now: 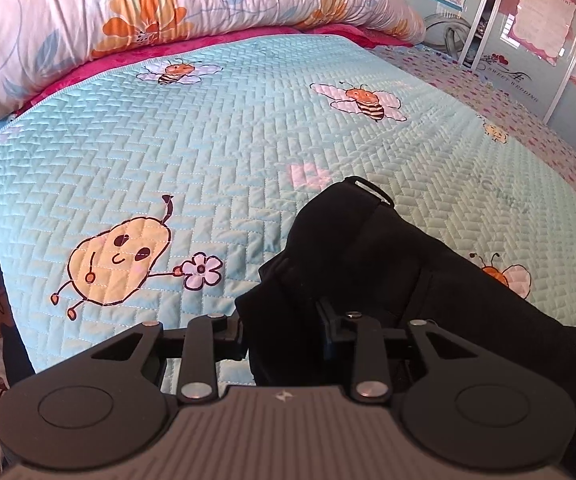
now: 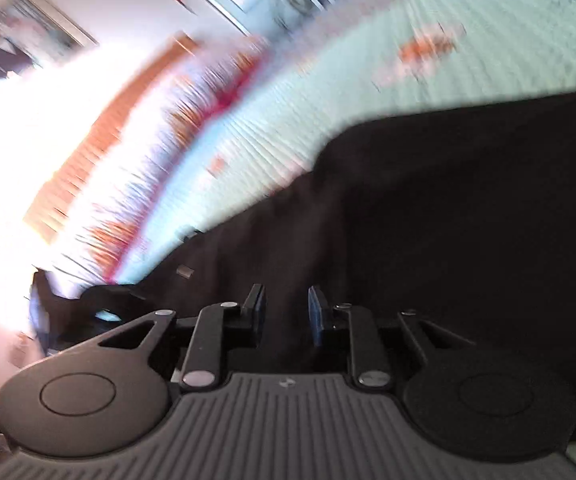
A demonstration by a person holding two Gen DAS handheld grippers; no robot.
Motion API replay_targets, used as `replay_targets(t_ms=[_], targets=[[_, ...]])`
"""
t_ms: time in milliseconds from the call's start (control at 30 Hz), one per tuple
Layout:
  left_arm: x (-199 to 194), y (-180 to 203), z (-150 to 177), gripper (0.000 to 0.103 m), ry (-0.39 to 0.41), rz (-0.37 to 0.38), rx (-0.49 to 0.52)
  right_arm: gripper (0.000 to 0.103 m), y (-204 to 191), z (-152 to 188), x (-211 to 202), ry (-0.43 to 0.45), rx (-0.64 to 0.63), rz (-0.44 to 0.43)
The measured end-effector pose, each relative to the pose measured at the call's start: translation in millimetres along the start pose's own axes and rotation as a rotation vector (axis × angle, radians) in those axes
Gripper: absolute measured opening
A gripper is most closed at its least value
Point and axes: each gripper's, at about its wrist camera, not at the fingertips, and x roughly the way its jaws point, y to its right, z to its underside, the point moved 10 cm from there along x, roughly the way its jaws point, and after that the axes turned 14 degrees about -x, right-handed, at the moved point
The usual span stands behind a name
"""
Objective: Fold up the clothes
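Black garment [image 1: 367,264], soft knit by the look, bunched and lying at the lower right of the left wrist view on a quilted turquoise bedspread [image 1: 208,152] printed with bees and a pear figure. One end with a pale-edged band is pointing toward the middle of the frame.

Left tongs [image 1: 284,332]: standing narrow, with a thick fold of the black cloth passing between the fingers; they are apparently pinching it, though dark cloth against dark fingers is making pad contact hard to confirm.

Right tongs [image 2: 286,312]: view heavily blurred. Blue pads [image 2: 315,312] are showing a narrow gap with black cloth filling it; whether they are gripping cannot be told.

Floral duvet [image 1: 168,4] is piled along the upper left, well apart from the garment.

Step in hand, as judged: taking two hold points on the garment to spread it flat before folding.

Handling notes: both holds should be sitting on an edge or seam rather than a loose bunch; lifting evenly and drawing the tongs apart should be letting the cloth hang and open; limp fabric is likely to slip from a shallow pinch.
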Motion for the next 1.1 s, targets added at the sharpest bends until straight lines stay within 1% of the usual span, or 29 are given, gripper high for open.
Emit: replay_targets(t_ms=[67, 100, 133, 200, 300, 367, 467, 533, 567, 600, 633, 700, 733, 767, 800, 867, 933, 1000, 1033, 1067, 1100], targets=[[1, 0, 1, 0.034, 0.001, -0.008, 0.003, 0.026, 5, 16, 4, -0.037, 0.027, 0.018], [1, 1, 1, 0.034, 0.003, -0.012, 0.008, 0.026, 12, 33, 19, -0.089, 0.043, 0.028], [2, 1, 1, 0.034, 0.002, -0.015, 0.01, 0.02, 20, 50, 33, -0.142, 0.06, 0.038], [2, 0, 1, 0.034, -0.001, -0.02, 0.014, 0.02, 16, 47, 42, -0.099, 0.004, 0.022], [2, -1, 2, 0.035, -0.007, -0.024, 0.011, 0.02, 8, 37, 45, -0.151, -0.013, 0.04], [3, -1, 2, 0.035, -0.008, -0.025, 0.013, 0.024, 0, 27, 34, -0.132, -0.033, 0.04], [3, -2, 2, 0.035, -0.012, -0.025, 0.013, 0.024, -22, 19, 16, -0.06, -0.079, 0.004], [4, -3, 2, 0.035, -0.016, -0.022, 0.01, 0.024, -16, 32, 25, -0.103, -0.064, 0.014], [4, -3, 3, 0.035, -0.017, -0.022, 0.01, 0.02, -9, 39, 32, -0.117, -0.052, 0.023], [4, -3, 2, 0.035, -0.018, -0.022, 0.01, 0.012, -2, 47, 40, -0.13, -0.04, 0.032], [4, -2, 2, 0.035, -0.02, -0.022, 0.011, 0.0, 4, 54, 47, -0.143, -0.028, 0.041], [3, -2, 2, 0.035, -0.022, -0.02, 0.014, 0.002, 2, 47, 47, -0.158, 0.012, 0.033], [3, -1, 2, 0.035, -0.022, -0.021, 0.016, 0.008, 1, 43, 48, -0.166, 0.032, 0.029], [3, -1, 2, 0.035, -0.022, -0.023, 0.018, 0.01, -4, 36, 44, -0.154, 0.025, 0.019], [3, -1, 2, 0.035, -0.02, -0.026, 0.02, 0.01, -10, 28, 37, -0.125, 0.01, 0.009], [3, -1, 3, 0.035, -0.016, -0.03, 0.024, 0.016, -15, 14, 25, -0.058, 0.006, -0.015], [3, -1, 3, 0.035, -0.013, -0.031, 0.022, 0.02, -4, 22, 32, -0.078, 0.051, -0.011], [2, -2, 3, 0.035, -0.012, -0.028, 0.015, 0.02, 6, 29, 38, -0.099, 0.096, -0.006], [2, -1, 3, 0.035, -0.013, -0.027, 0.014, 0.008, 10, 34, 45, -0.112, 0.103, -0.003], [1, -1, 3, 0.035, -0.015, -0.027, 0.014, 0.0, 14, 40, 51, -0.126, 0.109, -0.001], [0, -1, 3, 0.035, -0.013, -0.027, 0.015, 0.0, 18, 45, 57, -0.14, 0.115, 0.002]])
